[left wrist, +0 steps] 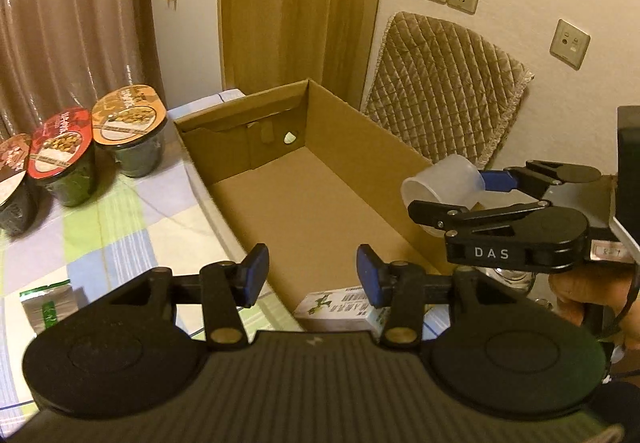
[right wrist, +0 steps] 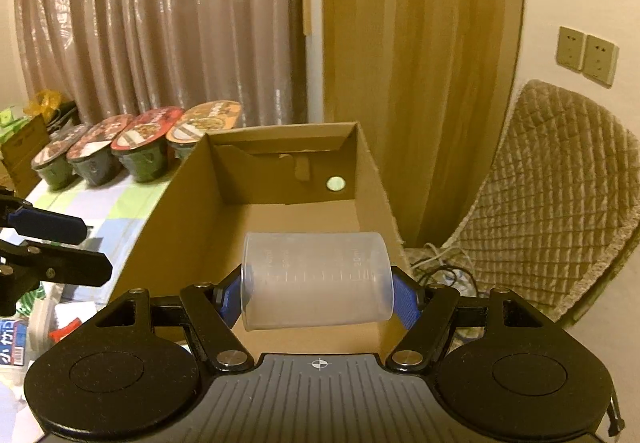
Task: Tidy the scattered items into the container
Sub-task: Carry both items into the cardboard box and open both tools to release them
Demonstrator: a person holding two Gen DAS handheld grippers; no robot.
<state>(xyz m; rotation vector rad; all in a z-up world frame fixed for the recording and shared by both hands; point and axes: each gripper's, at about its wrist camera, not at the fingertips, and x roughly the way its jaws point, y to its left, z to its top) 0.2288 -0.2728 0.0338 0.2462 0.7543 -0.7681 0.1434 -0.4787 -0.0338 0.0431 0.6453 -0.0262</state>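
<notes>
An open cardboard box [left wrist: 320, 183] lies on the checked tablecloth, its floor mostly bare. My left gripper [left wrist: 312, 277] hangs open over the box's near end, its blue pads apart with nothing between them. Just below it lies a small white and green carton [left wrist: 336, 309], apparently inside the box. My right gripper [left wrist: 452, 189] comes in from the right over the box's right wall, shut on a translucent measuring cup [left wrist: 436, 183]. In the right wrist view the measuring cup [right wrist: 316, 279] lies sideways between the pads of the right gripper [right wrist: 316, 297], above the box [right wrist: 188, 211]. The left gripper [right wrist: 94, 247] shows at the left edge.
Several lidded noodle cups [left wrist: 128, 123] stand in a row left of the box. A green packet [left wrist: 46, 307] lies on the tablecloth [left wrist: 120, 223]. A quilted chair cushion [left wrist: 444, 95] leans on the wall at the right. Small packets [right wrist: 14, 347] clutter the table's near left.
</notes>
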